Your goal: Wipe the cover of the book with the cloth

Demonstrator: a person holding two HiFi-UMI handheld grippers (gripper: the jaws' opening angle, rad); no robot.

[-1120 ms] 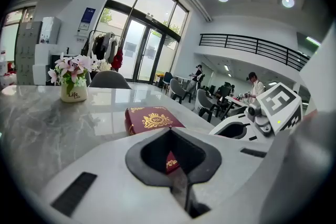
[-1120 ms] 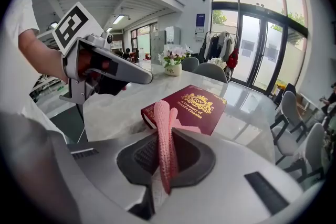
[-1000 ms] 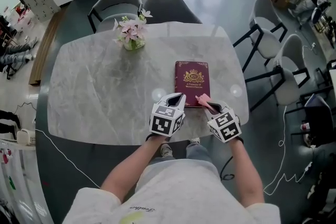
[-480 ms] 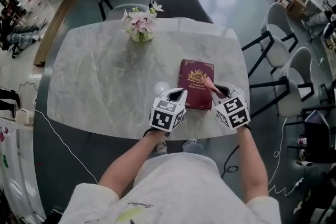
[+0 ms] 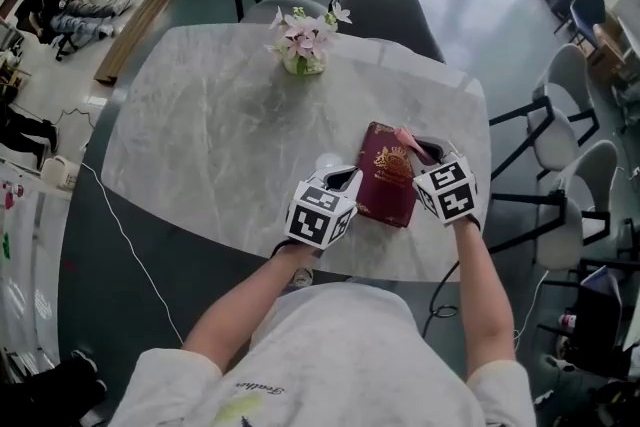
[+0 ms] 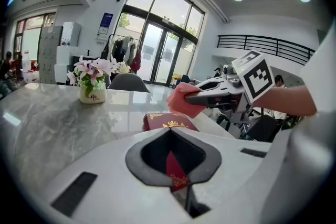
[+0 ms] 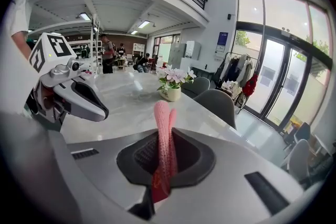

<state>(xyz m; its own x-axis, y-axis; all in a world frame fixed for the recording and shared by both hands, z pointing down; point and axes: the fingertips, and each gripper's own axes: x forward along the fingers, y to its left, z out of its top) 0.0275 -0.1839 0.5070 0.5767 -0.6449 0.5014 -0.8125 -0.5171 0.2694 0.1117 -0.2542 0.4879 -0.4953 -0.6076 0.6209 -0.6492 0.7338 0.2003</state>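
The book [image 5: 388,187] lies on the table [image 5: 220,145], toward its near right side. The left tool [image 5: 343,183] is clamped on the book's left edge, and a strip of red cover shows between its jaws. The right tool [image 5: 418,149] grips the pink cloth [image 5: 404,137], whose folded end sticks out past the jaws above the book's far right corner. Whether the cloth touches the cover is unclear. A vase of flowers [image 5: 303,45] stands at the table's far side, well apart.
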